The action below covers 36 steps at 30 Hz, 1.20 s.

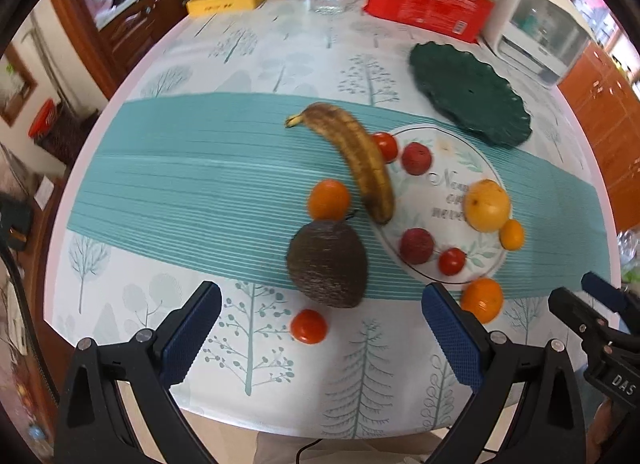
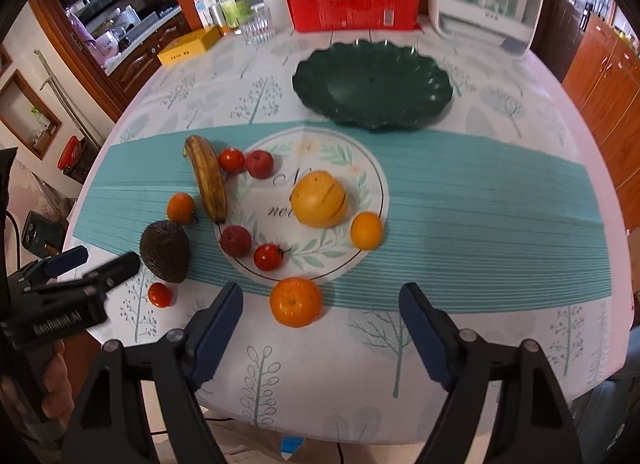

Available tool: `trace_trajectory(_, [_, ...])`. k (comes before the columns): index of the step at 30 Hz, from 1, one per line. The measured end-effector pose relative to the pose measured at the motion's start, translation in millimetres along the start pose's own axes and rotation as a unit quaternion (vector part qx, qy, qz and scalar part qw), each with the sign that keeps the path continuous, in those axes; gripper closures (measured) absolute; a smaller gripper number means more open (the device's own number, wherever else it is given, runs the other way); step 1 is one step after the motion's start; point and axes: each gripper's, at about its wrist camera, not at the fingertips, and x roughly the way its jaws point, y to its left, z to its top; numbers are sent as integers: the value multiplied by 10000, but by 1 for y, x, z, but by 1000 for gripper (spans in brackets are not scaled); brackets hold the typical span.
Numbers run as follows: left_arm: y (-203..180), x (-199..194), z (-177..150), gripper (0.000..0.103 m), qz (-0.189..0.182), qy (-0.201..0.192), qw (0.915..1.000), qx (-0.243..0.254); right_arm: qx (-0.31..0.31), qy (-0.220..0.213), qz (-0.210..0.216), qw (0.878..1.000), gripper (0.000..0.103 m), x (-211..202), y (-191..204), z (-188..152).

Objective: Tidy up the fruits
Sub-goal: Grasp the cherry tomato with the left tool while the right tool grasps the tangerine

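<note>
Fruit lies on the teal runner around a printed white circle [image 2: 376, 184]: a brown banana [image 1: 360, 160] [image 2: 208, 180], a dark avocado [image 1: 326, 262] [image 2: 166, 250], a big yellow citrus [image 2: 319, 199], several oranges, tomatoes and red lychee-like fruits. An empty dark green plate [image 2: 372, 84] [image 1: 468, 92] sits behind. My left gripper [image 1: 320, 328] is open, just short of the avocado, with a tomato [image 1: 308, 326] between its fingers. My right gripper [image 2: 320, 332] is open, with an orange [image 2: 296, 301] just ahead of it.
At the table's far edge stand a red box [image 2: 352, 4], a white appliance [image 2: 484, 0], a glass [image 2: 258, 28], bottles and a yellow box [image 2: 188, 48]. Wooden cabinets flank the round table. The table's near edge lies under both grippers.
</note>
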Motion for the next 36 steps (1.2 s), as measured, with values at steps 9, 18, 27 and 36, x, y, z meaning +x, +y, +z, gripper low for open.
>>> trace_trajectory(9, [41,38,-20,4,-370,235,9985,-320,-207,534,361,9977,33,47,3,-16])
trace_trajectory(18, [38,65,-37,21,-416,342,9985,58,-138,761,552,9955,40,70,1,-25])
trace_trajectory(27, [20,75,-45,47,-593,396,9967,390,-326,726,586,9951,53,80,9,-23])
trace_trajectory(36, [11,76,-42,75,-634,261,9969,399,-480,629,611,9950,58,84,16,-20])
